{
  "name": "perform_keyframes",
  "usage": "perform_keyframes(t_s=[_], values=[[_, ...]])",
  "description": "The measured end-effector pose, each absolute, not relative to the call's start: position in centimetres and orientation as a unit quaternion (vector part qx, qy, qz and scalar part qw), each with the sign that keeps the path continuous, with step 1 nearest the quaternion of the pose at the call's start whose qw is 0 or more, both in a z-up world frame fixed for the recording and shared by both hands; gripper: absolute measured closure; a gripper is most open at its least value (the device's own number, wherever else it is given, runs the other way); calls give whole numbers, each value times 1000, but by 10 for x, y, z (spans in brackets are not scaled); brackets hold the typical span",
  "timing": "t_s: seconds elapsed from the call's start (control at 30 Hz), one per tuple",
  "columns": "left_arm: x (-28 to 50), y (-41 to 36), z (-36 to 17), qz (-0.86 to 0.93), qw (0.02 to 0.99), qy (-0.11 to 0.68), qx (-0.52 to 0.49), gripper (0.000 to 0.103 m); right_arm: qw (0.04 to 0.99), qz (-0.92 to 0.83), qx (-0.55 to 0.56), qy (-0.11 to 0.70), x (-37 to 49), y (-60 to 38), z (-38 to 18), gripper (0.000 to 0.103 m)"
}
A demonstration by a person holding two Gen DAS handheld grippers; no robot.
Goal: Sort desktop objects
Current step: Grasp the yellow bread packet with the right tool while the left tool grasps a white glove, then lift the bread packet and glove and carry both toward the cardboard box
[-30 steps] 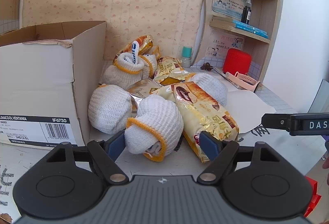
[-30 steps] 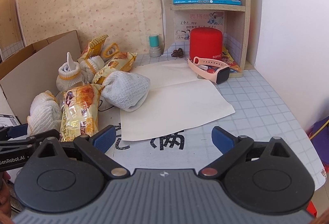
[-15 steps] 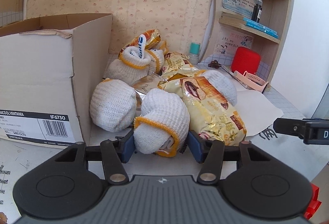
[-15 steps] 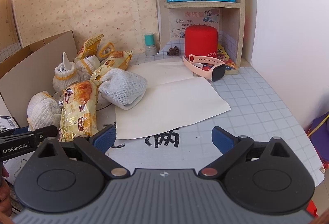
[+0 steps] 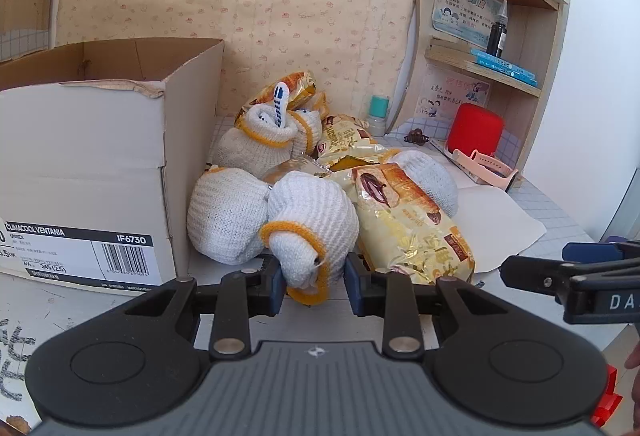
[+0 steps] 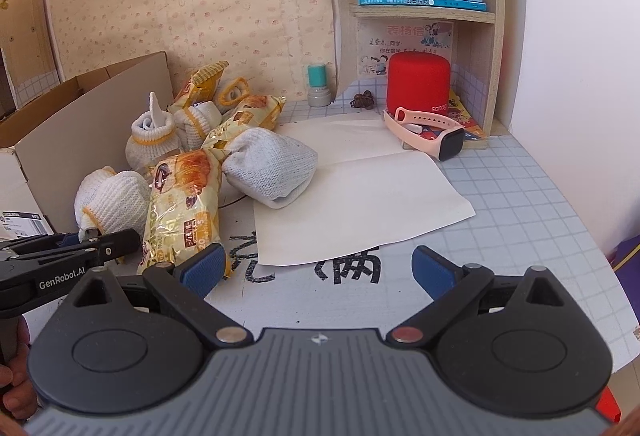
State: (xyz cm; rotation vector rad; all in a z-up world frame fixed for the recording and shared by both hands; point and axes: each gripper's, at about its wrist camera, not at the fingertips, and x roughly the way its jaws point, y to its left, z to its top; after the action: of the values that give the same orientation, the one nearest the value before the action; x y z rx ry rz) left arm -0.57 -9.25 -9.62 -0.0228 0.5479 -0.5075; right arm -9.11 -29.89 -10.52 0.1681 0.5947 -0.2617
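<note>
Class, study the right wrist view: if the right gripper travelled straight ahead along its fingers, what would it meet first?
Probably the white sheet of paper lying flat on the desk, directly ahead of the open right gripper; beyond it stands the red cylindrical speaker. Depth is uncertain, so it might pass just above the paper.

I find the cardboard box (image 5: 100,171) walling frame left; bare table (image 6: 520,203) at frame right gives passage

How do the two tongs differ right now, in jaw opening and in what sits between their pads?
The left tongs have their jaws drawn in on the rolled white glove with the orange cuff; the right tongs stand wide open with only bare desktop between them. The left tongs sit at the pile beside the cardboard box; the right tongs point toward the white paper sheet. Both have blue pads.
</note>
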Motion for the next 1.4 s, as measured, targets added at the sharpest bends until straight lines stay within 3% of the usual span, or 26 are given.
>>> perform_keyframes(t_s=[0.43, 0.93, 0.97, 1.0, 1.07, 1.4], values=[[-52, -60, -64, -232, 946, 227, -6, 71, 951, -54, 61, 298, -64, -257, -96, 6], [-68, -50, -41, -229, 953, 200, -17, 71, 936, -51, 27, 348, 4, -240, -129, 7], [-69, -49, -40, -229, 953, 198, -18, 71, 935, -51, 27, 349, 6, -240, -130, 12], [-70, -49, -39, -229, 953, 196, -18, 71, 935, -47, 29, 349, 8, -239, -132, 27], [-71, -47, -38, -228, 954, 194, -22, 71, 937, -36, 38, 345, 8, -238, -130, 44], [-76, -43, -30, -223, 958, 179, -28, 71, 950, 1, 56, 308, -21, -230, -105, 52]])
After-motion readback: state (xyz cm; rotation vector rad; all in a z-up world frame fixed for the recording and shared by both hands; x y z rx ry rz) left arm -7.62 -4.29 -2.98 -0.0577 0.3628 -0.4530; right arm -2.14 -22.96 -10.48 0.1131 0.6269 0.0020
